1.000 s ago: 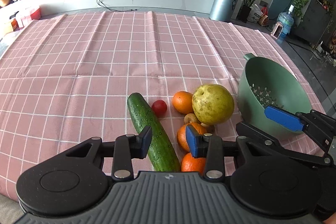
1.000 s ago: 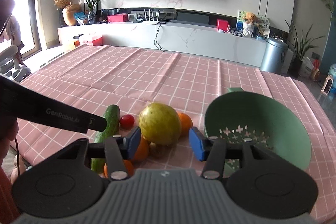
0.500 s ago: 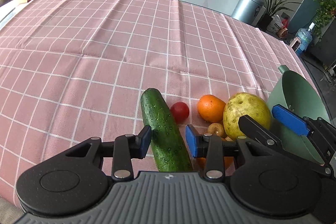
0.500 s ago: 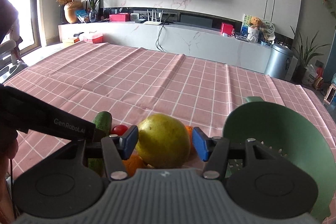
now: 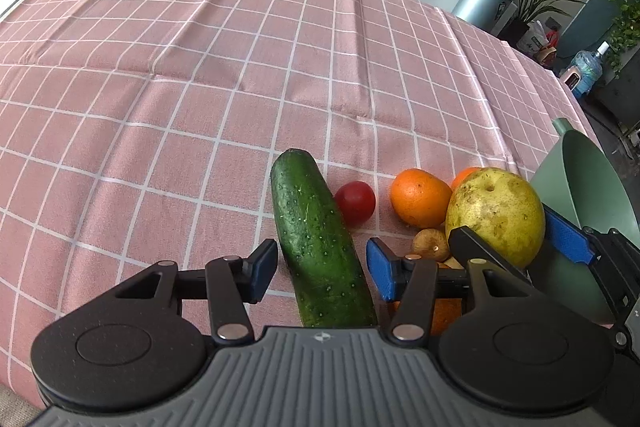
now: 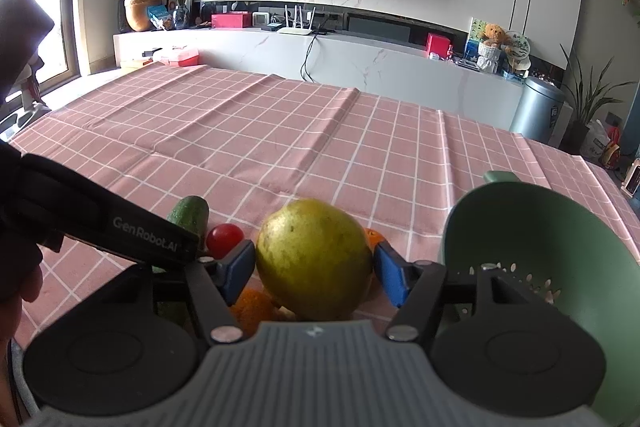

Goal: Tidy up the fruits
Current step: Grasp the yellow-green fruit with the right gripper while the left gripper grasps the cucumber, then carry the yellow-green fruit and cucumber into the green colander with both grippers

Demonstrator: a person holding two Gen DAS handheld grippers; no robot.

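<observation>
My left gripper (image 5: 322, 269) is spread, its blue pads standing either side of the cucumber (image 5: 316, 239) without touching it; the cucumber lies on the pink checked cloth over the counter (image 5: 200, 87) with its long axis running almost straight away from me, so the pads already sit across its width and a plain squeeze should catch it. My right gripper (image 6: 316, 273) is spread too, flanking the big yellow-green pear (image 6: 314, 259); from its own camera the pads look very close to the skin, though I cannot tell whether they touch. Just right of the cucumber sits a small red tomato (image 5: 355, 203), apart from it by a sliver, then an orange (image 5: 420, 197) with a second one peeking behind the pear, and a small brown fruit (image 5: 430, 245) tucked low among them. The green colander (image 6: 540, 247) lies tipped just right of the pear, its mouth facing the pile, much nearer my right hand than my left. I judge the pear goes in first, a short carry to the right.
</observation>
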